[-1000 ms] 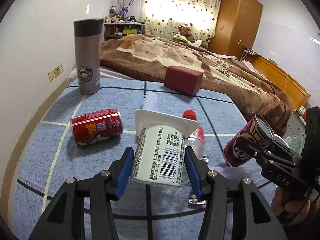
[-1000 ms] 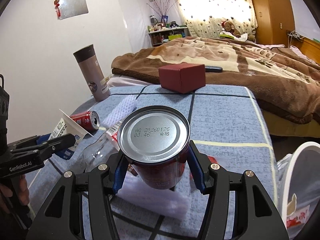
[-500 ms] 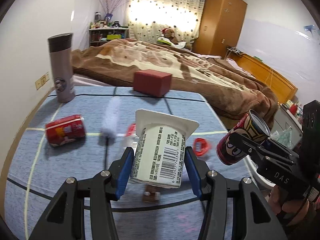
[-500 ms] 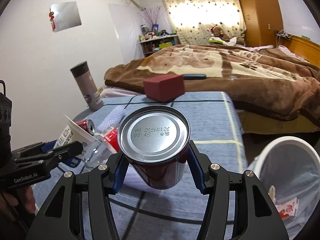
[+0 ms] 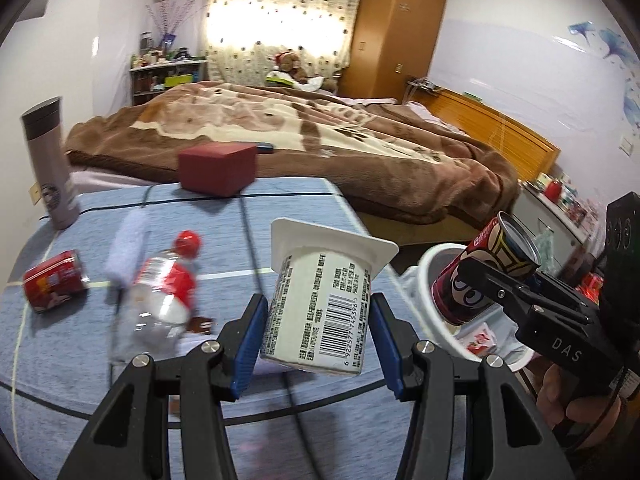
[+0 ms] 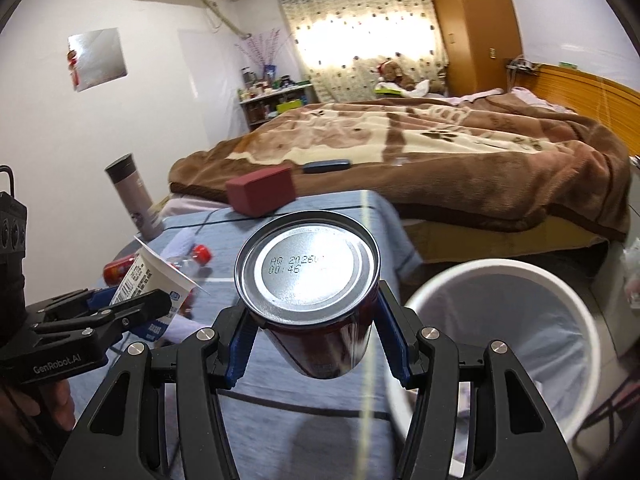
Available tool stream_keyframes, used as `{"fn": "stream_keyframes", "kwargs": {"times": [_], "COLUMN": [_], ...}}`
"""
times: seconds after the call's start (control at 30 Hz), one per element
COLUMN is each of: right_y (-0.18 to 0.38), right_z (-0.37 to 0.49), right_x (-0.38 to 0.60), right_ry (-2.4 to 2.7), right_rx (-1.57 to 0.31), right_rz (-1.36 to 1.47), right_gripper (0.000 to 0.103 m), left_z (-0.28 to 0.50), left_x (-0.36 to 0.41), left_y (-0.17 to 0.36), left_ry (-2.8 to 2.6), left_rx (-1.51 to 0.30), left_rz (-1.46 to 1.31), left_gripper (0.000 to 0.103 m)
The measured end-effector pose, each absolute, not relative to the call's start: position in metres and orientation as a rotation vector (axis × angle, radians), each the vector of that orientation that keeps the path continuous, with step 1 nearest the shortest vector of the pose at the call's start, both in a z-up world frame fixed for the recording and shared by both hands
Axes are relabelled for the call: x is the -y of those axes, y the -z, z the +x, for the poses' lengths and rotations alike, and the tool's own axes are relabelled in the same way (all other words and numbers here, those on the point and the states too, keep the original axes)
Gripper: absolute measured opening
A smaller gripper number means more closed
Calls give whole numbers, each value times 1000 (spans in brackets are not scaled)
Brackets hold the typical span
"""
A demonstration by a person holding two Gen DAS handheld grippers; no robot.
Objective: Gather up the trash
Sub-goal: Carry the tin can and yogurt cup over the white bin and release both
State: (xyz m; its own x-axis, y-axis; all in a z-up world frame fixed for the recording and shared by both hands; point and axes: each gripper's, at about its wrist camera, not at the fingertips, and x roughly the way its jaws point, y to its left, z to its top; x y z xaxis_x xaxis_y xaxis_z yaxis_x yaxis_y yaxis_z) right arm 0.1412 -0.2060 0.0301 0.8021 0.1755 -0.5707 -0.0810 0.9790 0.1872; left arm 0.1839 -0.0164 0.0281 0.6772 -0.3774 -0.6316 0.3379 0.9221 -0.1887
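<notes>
We grip a white cup (image 5: 320, 312) in our left gripper (image 5: 316, 328) above the table (image 5: 80, 344). Our right gripper (image 6: 316, 336) clamps a red can (image 6: 312, 288) beside the white bin (image 6: 520, 272). A bottle (image 5: 160, 300) and another can (image 5: 52, 286) lie on the table.

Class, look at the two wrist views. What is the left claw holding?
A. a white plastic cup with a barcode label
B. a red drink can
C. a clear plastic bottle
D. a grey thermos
A: the left claw has its blue pads pressed on either side of the white plastic cup, whose barcode label faces the camera.
</notes>
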Motion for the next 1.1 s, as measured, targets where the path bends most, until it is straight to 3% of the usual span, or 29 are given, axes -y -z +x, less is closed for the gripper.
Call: {"fn": "stream_keyframes", "kwargs": {"times": [0.6, 1.1], "right_y": [-16, 14], "right_z": [120, 125], "right_x": [286, 327], "right_ry": [30, 137], "right_rx": [-653, -777], "right_rz": [195, 209], "right_gripper": [56, 57], "left_z": [179, 182], "left_x": [141, 198], "left_y": [-18, 3], "left_ry": [589, 639], "left_rx": [-758, -828], "left_rz": [41, 91], "left_gripper": [54, 54]}}
